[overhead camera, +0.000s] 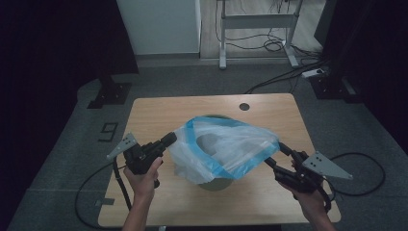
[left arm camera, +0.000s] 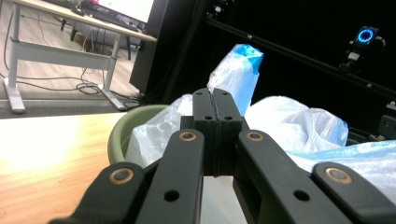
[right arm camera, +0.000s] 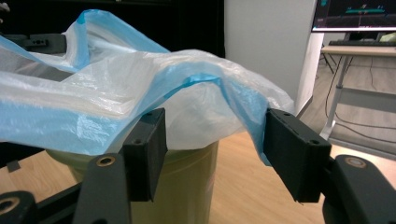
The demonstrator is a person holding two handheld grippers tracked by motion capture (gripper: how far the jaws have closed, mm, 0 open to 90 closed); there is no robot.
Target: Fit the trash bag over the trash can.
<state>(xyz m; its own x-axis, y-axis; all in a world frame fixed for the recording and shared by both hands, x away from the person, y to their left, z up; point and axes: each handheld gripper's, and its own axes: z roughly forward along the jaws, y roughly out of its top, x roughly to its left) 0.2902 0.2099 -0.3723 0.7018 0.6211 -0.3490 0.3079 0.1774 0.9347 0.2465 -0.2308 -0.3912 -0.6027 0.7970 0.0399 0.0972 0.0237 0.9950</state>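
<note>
My left gripper (overhead camera: 169,140) and right gripper (overhead camera: 276,155) are matte black, with brass-coloured pivot pins along the linkage arms, grey three-cornered plates on top, black trailing cables, and bare forearms behind.

High view: dim overall; corners and side edges fall to near black; the wooden table (overhead camera: 159,110) is the brightest surface, lit evenly from above, with soft, weak shadows; the plastic bag (overhead camera: 226,144) looks pale and slightly washed out; fine detail is soft and grainy.

Left gripper view: strong glare on the tabletop at left, blown almost white; background at right is black except for a small blue ring light (left arm camera: 365,35); the near black jaws are soft, the bag sharper.

Right gripper view: brighter; daylight-toned wall and a monitor (right arm camera: 357,15) at right; the bag's blue edge glows translucent; near jaws slightly blurred; mild stretching at the edges.
</note>
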